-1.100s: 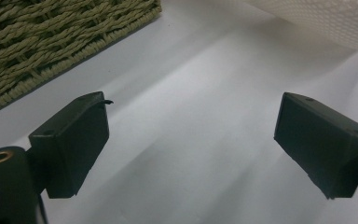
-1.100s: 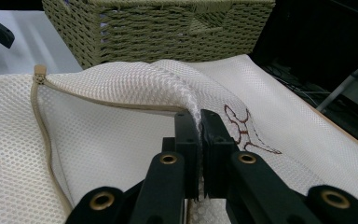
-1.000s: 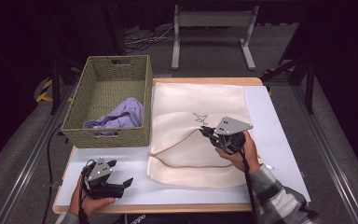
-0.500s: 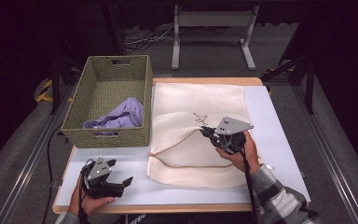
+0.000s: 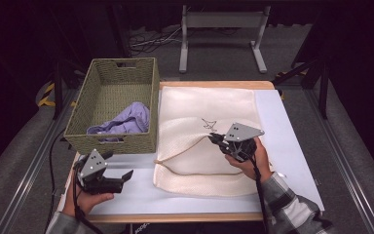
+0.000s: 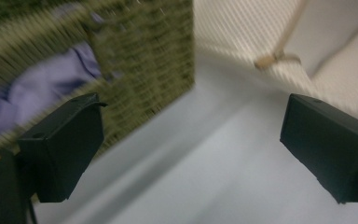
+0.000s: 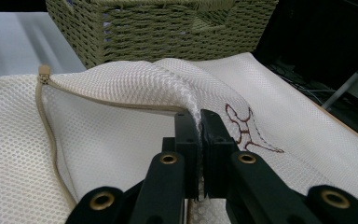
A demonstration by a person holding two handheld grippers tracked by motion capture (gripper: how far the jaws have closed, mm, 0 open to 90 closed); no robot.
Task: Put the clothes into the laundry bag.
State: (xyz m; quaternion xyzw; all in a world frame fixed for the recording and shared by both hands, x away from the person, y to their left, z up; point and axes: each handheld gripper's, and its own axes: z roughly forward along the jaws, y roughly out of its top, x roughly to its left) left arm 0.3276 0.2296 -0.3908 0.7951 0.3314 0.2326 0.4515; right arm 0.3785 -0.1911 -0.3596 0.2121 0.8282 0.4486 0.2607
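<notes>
while pinching the top layer of the mesh bag (image 5: 199,141) mid-table, right gripper (image 5: 216,140) unmoved since before, jaws clamped on fabric; left gripper (image 5: 121,177) raised off the near-left table (image 5: 292,146), jaws wide apart, empty, beside the basket (image 5: 112,141).

Basket (image 5: 112,105): on surface (image 5: 282,126), left of bag
Cloth (image 5: 126,122): in basket
Bag (image 5: 204,136): middle of surface
Left gripper (image 5: 119,178): before basket
Right gripper (image 5: 215,139): on bag
</notes>
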